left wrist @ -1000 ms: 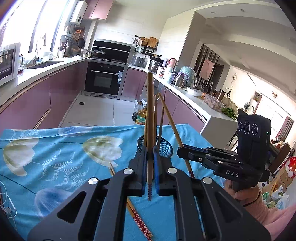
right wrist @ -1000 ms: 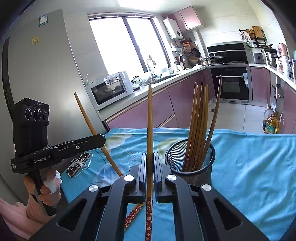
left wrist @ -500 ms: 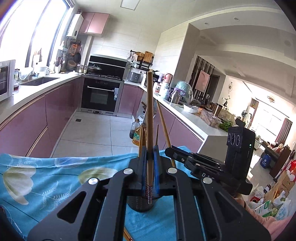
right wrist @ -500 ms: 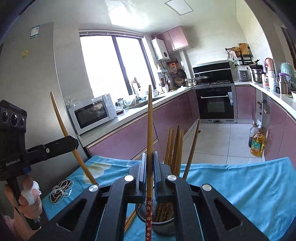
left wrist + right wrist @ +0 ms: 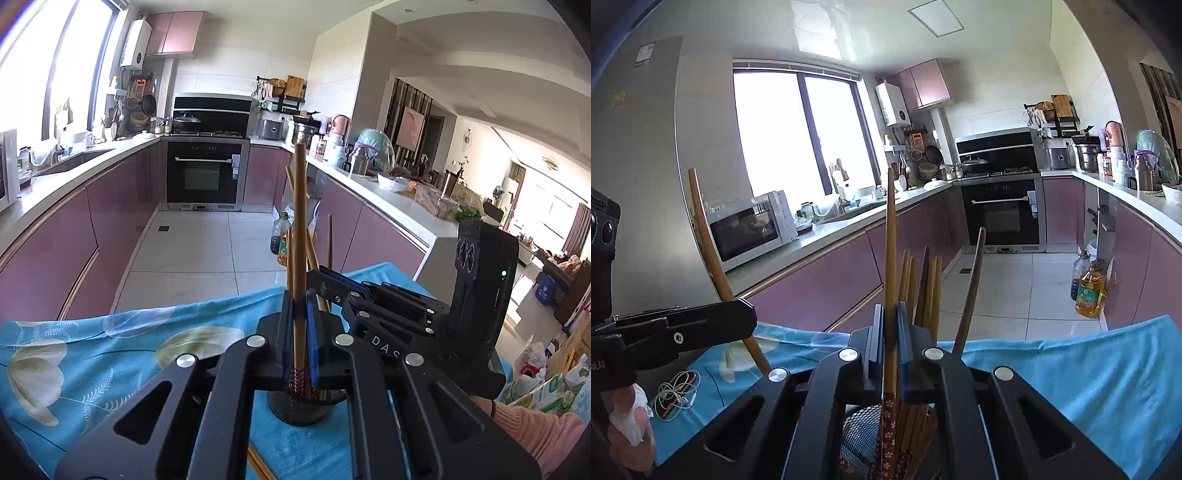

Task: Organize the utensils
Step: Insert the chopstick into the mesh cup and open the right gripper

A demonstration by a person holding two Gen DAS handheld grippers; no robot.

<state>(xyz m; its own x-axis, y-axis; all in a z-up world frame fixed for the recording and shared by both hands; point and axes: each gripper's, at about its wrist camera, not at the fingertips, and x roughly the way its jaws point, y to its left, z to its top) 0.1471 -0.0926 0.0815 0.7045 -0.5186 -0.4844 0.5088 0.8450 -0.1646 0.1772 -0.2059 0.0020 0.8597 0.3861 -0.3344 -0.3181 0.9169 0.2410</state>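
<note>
The mouth of the mesh holder [image 5: 860,439] is crowded by upright chopsticks [image 5: 925,291], and both grippers are held close above it. The blue cloth [image 5: 1089,373] to the right of the holder is left open. To the holder's left, a coiled cable [image 5: 677,393] is laid on the cloth.

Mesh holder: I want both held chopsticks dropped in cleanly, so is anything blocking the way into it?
No lid or cover shows on the mesh holder. Only the chopsticks already standing in it crowd the opening, right beside the right gripper.
</note>
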